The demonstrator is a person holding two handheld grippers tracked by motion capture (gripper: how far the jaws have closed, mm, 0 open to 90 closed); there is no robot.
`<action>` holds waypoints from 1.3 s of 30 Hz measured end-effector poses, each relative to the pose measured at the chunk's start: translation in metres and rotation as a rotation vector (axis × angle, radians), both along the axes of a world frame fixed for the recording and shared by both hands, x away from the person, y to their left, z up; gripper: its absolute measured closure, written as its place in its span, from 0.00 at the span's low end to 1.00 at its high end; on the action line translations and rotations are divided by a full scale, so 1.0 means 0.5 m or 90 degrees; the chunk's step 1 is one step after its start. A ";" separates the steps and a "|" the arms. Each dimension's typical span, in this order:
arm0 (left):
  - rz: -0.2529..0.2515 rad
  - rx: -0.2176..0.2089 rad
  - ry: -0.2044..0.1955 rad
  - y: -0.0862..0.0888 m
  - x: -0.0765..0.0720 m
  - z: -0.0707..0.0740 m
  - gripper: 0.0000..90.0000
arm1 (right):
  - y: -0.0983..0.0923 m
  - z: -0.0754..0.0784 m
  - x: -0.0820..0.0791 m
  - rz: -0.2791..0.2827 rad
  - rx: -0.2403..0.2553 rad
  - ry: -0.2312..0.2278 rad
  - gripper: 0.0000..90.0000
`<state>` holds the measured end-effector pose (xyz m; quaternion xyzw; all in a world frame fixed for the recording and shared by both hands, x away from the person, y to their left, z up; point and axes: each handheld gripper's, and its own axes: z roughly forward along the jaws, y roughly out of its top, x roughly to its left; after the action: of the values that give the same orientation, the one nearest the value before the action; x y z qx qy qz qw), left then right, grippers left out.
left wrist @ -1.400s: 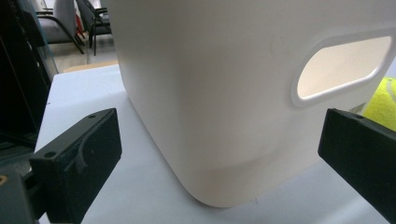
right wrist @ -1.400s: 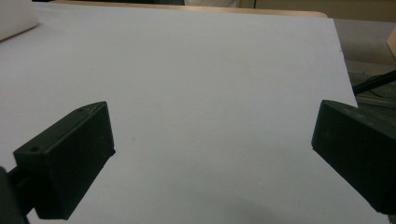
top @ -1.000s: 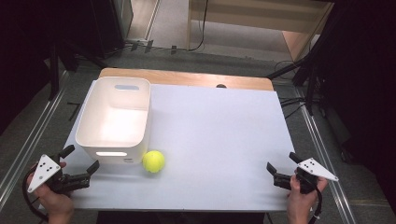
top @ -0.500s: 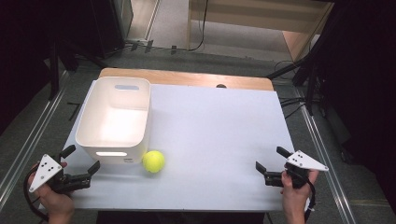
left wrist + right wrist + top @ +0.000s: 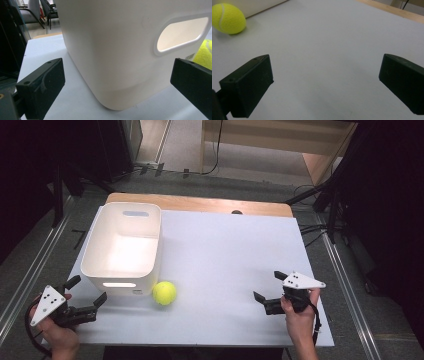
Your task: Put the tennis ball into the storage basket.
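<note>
High view gives me the tennis ball (image 5: 164, 293) on the white table top (image 5: 230, 255), just beside the near right corner of the white bin (image 5: 123, 250). My right gripper (image 5: 265, 291) sits well to the ball's right, jaws spread wide with nothing between them, pointing left toward it. My left gripper (image 5: 88, 293) is at the near left edge, jaws also apart, facing the bin's near wall.

Black jaws, seemingly grey three-cornered plates
</note>
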<state>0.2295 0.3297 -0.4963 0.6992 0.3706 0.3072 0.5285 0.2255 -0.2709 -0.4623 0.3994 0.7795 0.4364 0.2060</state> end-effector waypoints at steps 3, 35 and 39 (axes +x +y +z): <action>0.000 -0.001 0.001 0.001 0.000 0.000 0.00 | 0.019 0.008 0.010 0.016 -0.016 0.003 0.00; -0.004 -0.008 -0.002 0.003 0.001 0.000 0.00 | 0.215 0.059 0.086 0.160 -0.069 0.024 0.00; -0.005 -0.011 -0.003 0.004 0.001 0.000 0.00 | 0.247 0.058 0.096 0.177 -0.077 0.033 0.00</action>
<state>0.2299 0.3315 -0.4961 0.6954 0.3689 0.3035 0.5369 0.2733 -0.1474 -0.4336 0.2853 0.8572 0.4028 0.1471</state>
